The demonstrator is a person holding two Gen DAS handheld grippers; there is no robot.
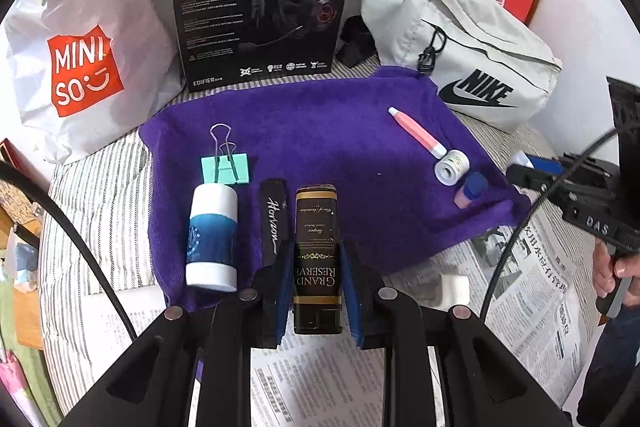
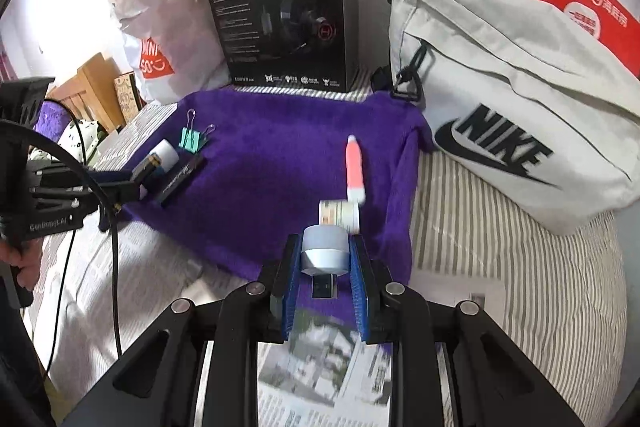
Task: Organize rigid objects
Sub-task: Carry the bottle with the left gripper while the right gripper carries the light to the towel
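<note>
A black box (image 1: 317, 259) is pinched by the left gripper (image 1: 316, 291) at the towel's (image 1: 320, 131) near edge. A grey plug (image 2: 325, 251) is pinched by the right gripper (image 2: 325, 287) near its right corner.

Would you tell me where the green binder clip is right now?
In the left wrist view, the green binder clip lies on the purple towel near its left edge, just beyond the white-and-blue bottle.
</note>
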